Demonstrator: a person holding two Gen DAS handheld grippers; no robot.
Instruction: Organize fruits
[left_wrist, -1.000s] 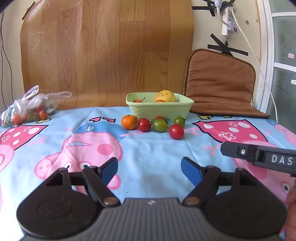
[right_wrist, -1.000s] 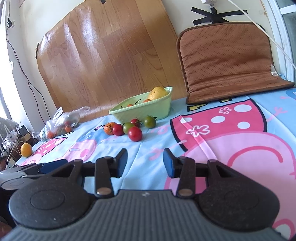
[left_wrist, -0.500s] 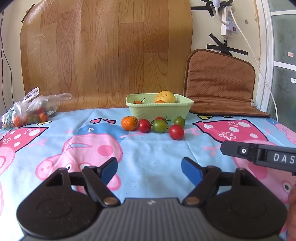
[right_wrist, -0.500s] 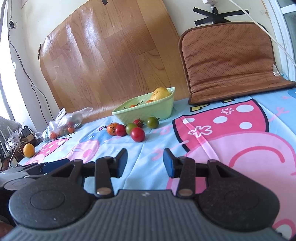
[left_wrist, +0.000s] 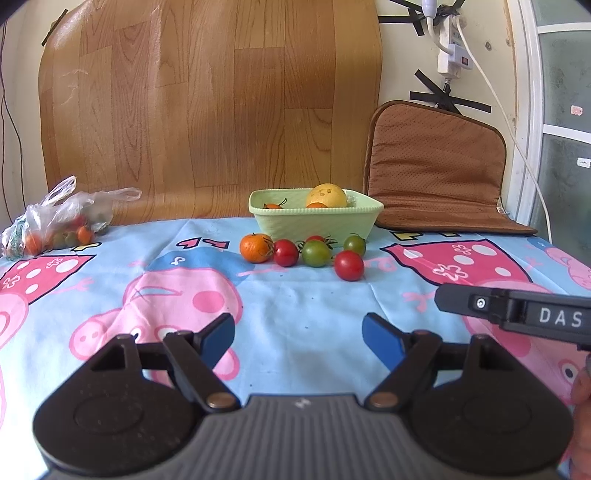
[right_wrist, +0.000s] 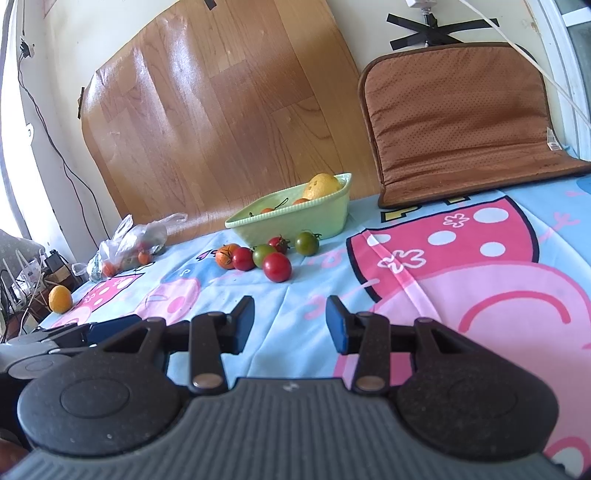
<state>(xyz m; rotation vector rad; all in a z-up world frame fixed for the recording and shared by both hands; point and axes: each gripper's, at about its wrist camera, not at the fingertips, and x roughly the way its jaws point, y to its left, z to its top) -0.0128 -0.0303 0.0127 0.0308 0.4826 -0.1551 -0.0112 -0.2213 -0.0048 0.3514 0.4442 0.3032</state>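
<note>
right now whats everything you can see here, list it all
bowl: 1, pale green, back middle of cloth, fruit inside
yellow fruit: 1, in bowl
loose fruits: 6, one orange, three red, two green, just before bowl
plastic bag: 1, clear, far left, small fruits inside
orange fruit: 1, off cloth's left edge
cushion: 1, brown, against wall
tablecloth: 1, blue and pink cartoon
left tool: open, empty
right tool: open, empty

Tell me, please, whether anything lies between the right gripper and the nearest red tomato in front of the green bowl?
Nothing visible does: only bare tablecloth lies between the open right gripper and that red tomato; the other fruits sit behind it.
</note>
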